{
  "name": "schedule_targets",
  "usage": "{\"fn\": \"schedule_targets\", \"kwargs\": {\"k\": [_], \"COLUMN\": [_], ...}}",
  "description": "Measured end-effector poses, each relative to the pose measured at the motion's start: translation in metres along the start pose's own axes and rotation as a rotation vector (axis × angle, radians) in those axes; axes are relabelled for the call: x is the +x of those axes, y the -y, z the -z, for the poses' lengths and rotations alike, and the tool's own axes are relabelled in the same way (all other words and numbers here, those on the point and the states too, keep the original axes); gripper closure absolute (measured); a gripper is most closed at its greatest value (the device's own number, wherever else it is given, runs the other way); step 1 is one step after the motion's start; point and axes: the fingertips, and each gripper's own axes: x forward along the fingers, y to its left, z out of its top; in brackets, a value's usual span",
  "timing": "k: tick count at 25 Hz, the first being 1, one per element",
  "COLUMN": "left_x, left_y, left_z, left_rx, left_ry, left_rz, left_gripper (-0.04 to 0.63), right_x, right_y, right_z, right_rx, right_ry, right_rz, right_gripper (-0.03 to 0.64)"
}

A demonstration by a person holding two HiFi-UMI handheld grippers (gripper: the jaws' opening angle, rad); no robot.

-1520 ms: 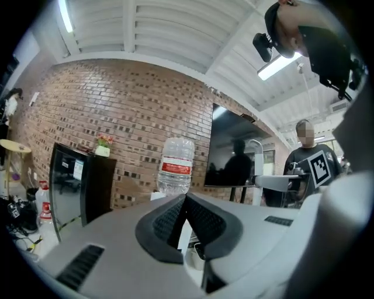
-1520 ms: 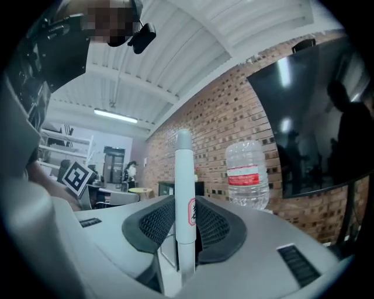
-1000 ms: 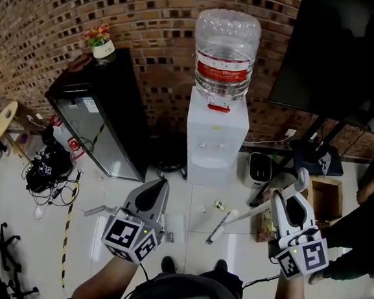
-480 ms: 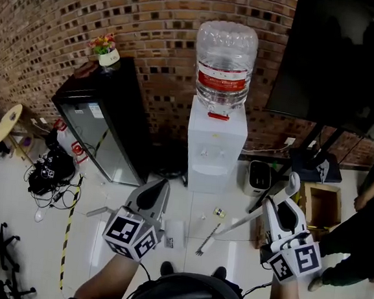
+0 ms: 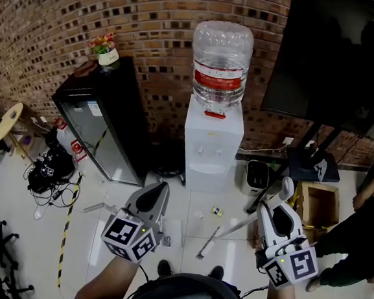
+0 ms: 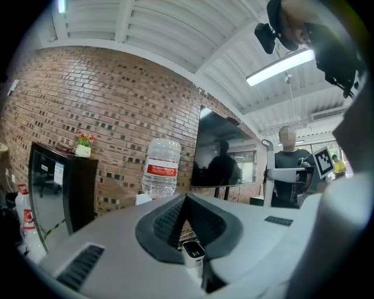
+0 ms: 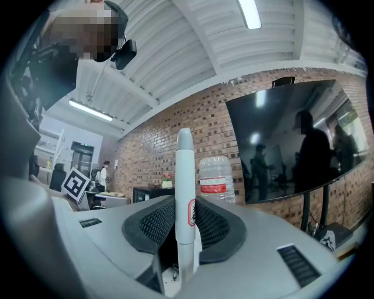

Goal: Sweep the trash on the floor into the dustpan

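Head view: right gripper (image 5: 281, 207) pinches broom (image 5: 205, 248); left gripper (image 5: 161, 189) is clamped on dustpan (image 5: 174, 232). Risk: trash (image 5: 217, 211) lies beyond the brush, so a hard stroke may scatter it past the pan.

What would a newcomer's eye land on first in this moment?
The water dispenser with its big bottle stands dead centre against the brick wall, between a black fridge at left and a dark screen at right. Low in the head view, the right gripper is shut on a broom handle, its brush on the white floor near small scraps.
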Motion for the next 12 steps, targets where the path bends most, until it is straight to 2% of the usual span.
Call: {"fn": "schedule_targets", "kwargs": {"k": [12], "left_x": [0.002], "left_y": [0.014], "left_z": [0.0], "left_rx": [-0.004], "left_ry": [-0.004], "left_rz": [0.012], "left_gripper": [0.584], "right_x": [-0.012], "right_y": [0.016], "right_z": [0.0], "right_rx": [-0.024], "right_ry": [-0.014], "right_rz": [0.029], "right_gripper": [0.499]}}
